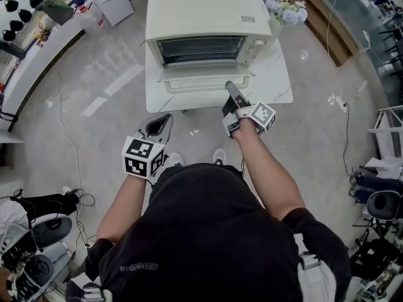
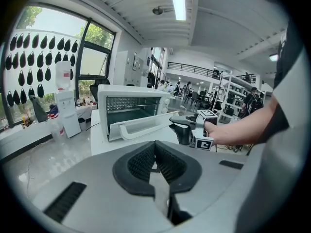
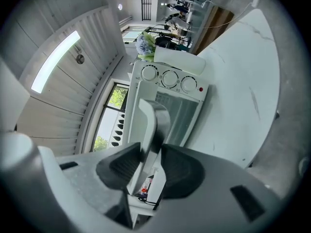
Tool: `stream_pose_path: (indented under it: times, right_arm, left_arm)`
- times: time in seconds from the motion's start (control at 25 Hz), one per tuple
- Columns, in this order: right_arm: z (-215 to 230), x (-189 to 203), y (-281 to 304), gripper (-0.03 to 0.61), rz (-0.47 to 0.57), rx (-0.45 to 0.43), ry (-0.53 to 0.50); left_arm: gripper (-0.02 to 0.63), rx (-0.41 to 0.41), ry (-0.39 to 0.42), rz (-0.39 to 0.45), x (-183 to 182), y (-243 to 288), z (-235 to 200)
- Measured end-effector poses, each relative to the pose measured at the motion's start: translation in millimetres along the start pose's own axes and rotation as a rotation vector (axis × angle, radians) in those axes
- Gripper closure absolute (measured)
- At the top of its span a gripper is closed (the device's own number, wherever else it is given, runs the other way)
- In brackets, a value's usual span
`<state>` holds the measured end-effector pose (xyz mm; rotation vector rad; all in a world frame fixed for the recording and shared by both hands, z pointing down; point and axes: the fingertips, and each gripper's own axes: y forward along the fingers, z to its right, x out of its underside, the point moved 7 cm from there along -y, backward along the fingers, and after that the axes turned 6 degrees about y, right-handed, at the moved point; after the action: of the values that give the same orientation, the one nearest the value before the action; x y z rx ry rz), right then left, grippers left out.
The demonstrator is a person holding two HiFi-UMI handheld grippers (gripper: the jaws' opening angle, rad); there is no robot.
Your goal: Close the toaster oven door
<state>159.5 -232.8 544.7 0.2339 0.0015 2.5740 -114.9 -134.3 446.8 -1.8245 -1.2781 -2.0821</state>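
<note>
A cream toaster oven (image 1: 201,14) stands on a white marble table (image 1: 277,87), its door (image 1: 204,79) hanging partway open and tilted up. My right gripper (image 1: 232,94) reaches level to the door's right front edge. In the right gripper view the white door handle (image 3: 151,123) runs between the two black pads, which close on it; the oven's knobs (image 3: 170,79) show beyond. The left gripper view shows the same grip (image 2: 183,128) at the door's edge (image 2: 146,125). My left gripper (image 1: 162,122) hangs back from the table, pointing down, its jaws (image 2: 155,147) shut on nothing.
A bunch of pale flowers (image 1: 286,10) sits at the table's far right corner. A water dispenser (image 2: 65,101) stands left of the table by the window. Cables (image 1: 69,137) trail over the floor at left, and chairs and gear (image 1: 378,200) crowd the right.
</note>
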Motion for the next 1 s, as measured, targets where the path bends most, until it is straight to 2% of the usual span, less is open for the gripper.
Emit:
stream_pose_path:
  times: [1.0]
  right_arm:
    - [-31.2, -23.4, 28.8, 0.442, 0.005, -0.018, -0.045]
  left_arm:
    - [0.611, -0.017, -0.012, 0.028, -6.3, 0.1, -7.4]
